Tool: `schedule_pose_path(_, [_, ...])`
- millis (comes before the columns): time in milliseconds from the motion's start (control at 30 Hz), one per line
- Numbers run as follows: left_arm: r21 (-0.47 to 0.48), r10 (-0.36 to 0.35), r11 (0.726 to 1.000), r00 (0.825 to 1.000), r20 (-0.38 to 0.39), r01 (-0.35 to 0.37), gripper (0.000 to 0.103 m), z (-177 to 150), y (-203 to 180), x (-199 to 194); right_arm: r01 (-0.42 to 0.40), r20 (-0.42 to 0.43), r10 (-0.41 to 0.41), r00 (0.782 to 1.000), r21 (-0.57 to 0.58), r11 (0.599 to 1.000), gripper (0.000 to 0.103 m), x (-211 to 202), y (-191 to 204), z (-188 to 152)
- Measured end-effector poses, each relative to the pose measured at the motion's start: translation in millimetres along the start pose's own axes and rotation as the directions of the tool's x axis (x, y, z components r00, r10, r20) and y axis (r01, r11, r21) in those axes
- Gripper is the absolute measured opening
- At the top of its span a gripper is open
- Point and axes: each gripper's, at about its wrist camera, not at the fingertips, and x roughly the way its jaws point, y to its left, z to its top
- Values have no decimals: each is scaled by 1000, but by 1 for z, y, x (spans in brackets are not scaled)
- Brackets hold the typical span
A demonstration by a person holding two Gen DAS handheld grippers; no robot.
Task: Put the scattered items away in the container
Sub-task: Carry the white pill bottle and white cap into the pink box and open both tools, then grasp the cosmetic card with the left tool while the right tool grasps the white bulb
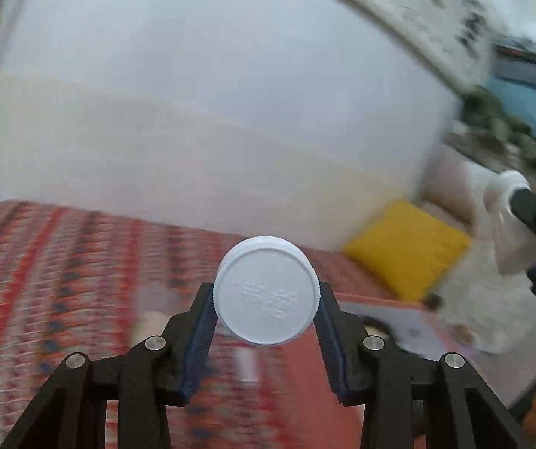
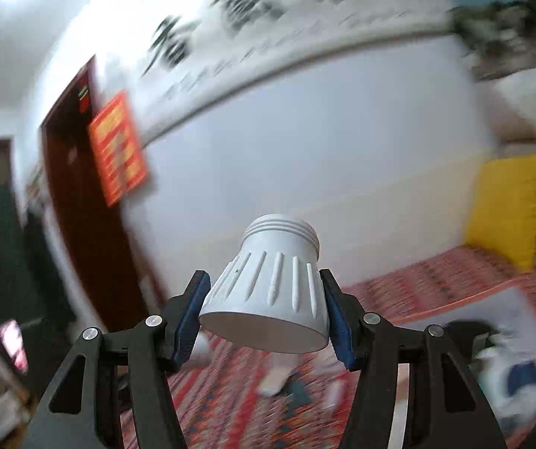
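Our left gripper (image 1: pixel 267 305) is a matte black linkage frame with angular struts and triangular cut-outs, and four round silver pins mark its joints. Dark blue ribbed pads line the inner faces of its fingers (image 1: pixel 197 348). Our right gripper (image 2: pixel 266 305) is built alike: black arms, silver pins, and brighter blue pads (image 2: pixel 340 327).

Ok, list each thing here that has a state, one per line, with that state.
Left tongs: shut on the white cap, held in the air.
White cap: off its bottle, gripped by its ribbed rim, flat top facing the camera.
Right tongs: shut on the white bottle.
White bottle: uncapped, threaded neck bare and pointing away from the camera, gripped at its wider ribbed body.
Yellow cushion: lying flat, blurred.
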Motion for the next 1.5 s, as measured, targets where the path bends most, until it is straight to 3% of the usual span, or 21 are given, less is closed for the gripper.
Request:
schedule_pose_path(200, [120,-111,985,988,-107,123,44,2,-99,68,169,146,-177,973,63,984,61,-84,-83,34])
schedule_pose_path(400, [207,-176,953,959,-222,223,45,-3,-178,155,256,50,-261,964,91,962,62,-36,-165,31])
schedule_pose_path(433, [211,-189,947,950,-251,244,48,-4,-188,169,271,34,-275,961,94,958,62,-27,-179,30])
schedule_pose_path(467, [215,-190,942,938,-292,257,64,-8,-195,187,289,16,-292,956,93,953,67,-19,-191,29])
schedule_pose_path(500, [217,-187,939,927,-324,265,74,-12,-201,201,316,-6,-316,949,80,946,79,-11,-197,29])
schedule_pose_path(533, [217,-173,942,925,-338,256,74,-15,-202,207,342,-28,-340,940,67,938,85,-3,-204,29])
schedule_pose_path(600, [201,-140,954,925,-352,221,74,-20,-190,214,379,-63,-376,924,42,924,90,10,-214,27])
schedule_pose_path(833, [140,-32,987,954,-299,77,77,-22,-120,182,279,-70,-277,958,17,960,91,15,-168,19])
schedule_pose_path(933, [121,51,992,962,-267,-19,85,-34,-67,152,235,-74,-234,969,6,972,91,17,-148,16])
schedule_pose_path(1100, [127,219,974,929,-298,-189,85,-62,30,119,6,-128,-4,992,16,1000,92,51,-73,-1])
schedule_pose_path(1167, [96,264,965,910,-321,-246,85,-69,71,109,-98,-181,104,978,42,994,92,74,-41,-14])
schedule_pose_path(1267, [63,299,953,889,-348,-297,85,-79,115,102,-181,-297,193,935,66,981,90,119,2,-42])
schedule_pose_path(1300, [62,305,951,885,-352,-303,85,-81,123,102,-175,-339,182,923,53,983,89,134,13,-54])
schedule_pose_path(1433, [75,319,946,877,-359,-314,85,-89,149,112,-51,-491,-13,871,-117,992,86,191,47,-105])
schedule_pose_path(1500, [74,313,948,876,-366,-308,85,-91,160,125,5,-542,-123,831,-214,977,74,219,62,-129])
